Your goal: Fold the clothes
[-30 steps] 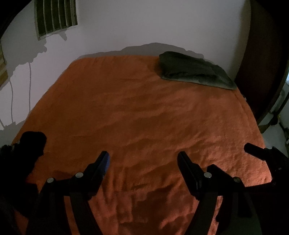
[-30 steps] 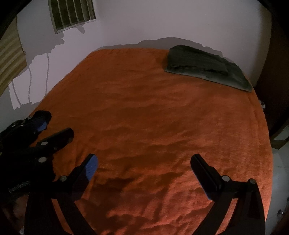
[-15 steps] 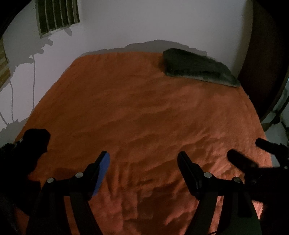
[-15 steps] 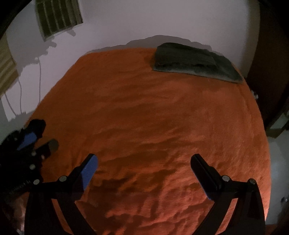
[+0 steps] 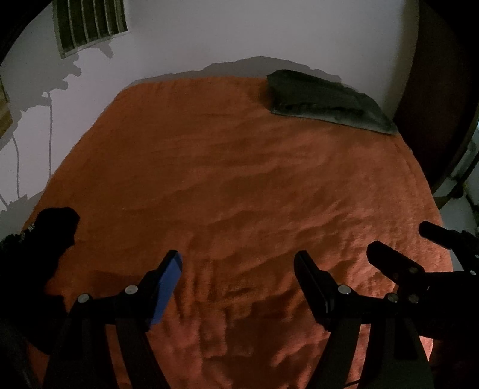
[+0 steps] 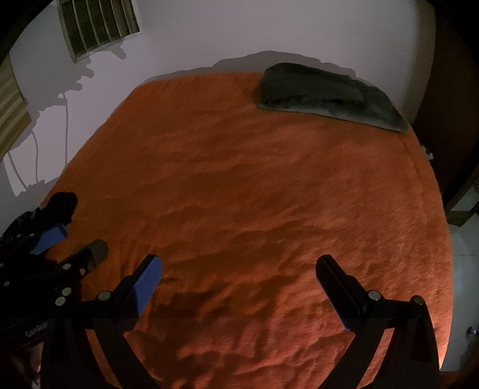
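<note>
A folded dark grey-green garment (image 5: 326, 100) lies at the far right corner of an orange-covered bed (image 5: 239, 185); it also shows in the right wrist view (image 6: 326, 92). A dark crumpled piece of clothing (image 5: 51, 230) lies at the bed's left edge, also in the right wrist view (image 6: 60, 203). My left gripper (image 5: 238, 269) is open and empty above the near part of the bed. My right gripper (image 6: 239, 272) is open and empty beside it. The right gripper shows at the right of the left wrist view (image 5: 410, 248), the left gripper at the left of the right wrist view (image 6: 74, 242).
A white wall (image 5: 224, 36) stands behind the bed with a vent grille (image 5: 89, 27) at the upper left and cables (image 5: 18, 155) hanging down. A dark wooden door or cabinet (image 5: 434, 89) stands at the right of the bed.
Both grippers have shifted slightly over the near bed and stay open. The right gripper has come further into the left wrist view. The garments have not moved.
</note>
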The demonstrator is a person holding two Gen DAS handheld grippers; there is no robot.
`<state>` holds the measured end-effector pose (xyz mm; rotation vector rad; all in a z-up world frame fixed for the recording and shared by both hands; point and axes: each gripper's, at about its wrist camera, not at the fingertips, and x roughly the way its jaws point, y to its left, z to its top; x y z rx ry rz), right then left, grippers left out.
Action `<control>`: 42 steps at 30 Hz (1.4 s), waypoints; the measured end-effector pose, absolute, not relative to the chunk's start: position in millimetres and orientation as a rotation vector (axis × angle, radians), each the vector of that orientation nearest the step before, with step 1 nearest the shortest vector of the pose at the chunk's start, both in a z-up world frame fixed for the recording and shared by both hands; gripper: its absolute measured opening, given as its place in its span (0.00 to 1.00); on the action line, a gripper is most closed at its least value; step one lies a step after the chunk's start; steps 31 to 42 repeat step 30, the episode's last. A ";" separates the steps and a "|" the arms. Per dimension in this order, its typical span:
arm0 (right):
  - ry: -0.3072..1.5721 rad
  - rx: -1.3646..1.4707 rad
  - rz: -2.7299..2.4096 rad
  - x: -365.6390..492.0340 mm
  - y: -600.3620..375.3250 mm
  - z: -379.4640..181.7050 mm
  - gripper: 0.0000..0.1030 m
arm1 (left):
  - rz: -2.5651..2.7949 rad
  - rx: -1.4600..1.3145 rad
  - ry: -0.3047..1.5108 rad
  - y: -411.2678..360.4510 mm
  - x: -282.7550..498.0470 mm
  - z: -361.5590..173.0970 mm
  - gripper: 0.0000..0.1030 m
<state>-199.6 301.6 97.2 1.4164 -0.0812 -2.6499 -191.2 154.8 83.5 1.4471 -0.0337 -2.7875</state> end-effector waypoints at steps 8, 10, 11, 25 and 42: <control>-0.075 1.412 -2.651 -196.4 300.0 97.9 1.00 | -2.780 1.443 -0.030 155.5 -188.5 85.8 0.76; -0.079 1.411 -2.649 -195.2 299.6 98.4 1.00 | -2.783 1.442 -0.030 155.9 -188.7 87.2 0.76; -0.083 1.413 -2.646 -194.9 299.4 98.6 1.00 | -2.784 1.438 -0.032 156.0 -188.1 88.2 0.76; -0.079 1.390 -2.662 -187.8 300.7 104.9 1.00 | -2.794 1.375 -0.083 160.9 -175.3 96.9 0.76; -0.071 1.386 -2.670 -186.4 300.3 105.7 1.00 | -2.797 1.386 -0.071 158.3 -177.7 96.5 0.76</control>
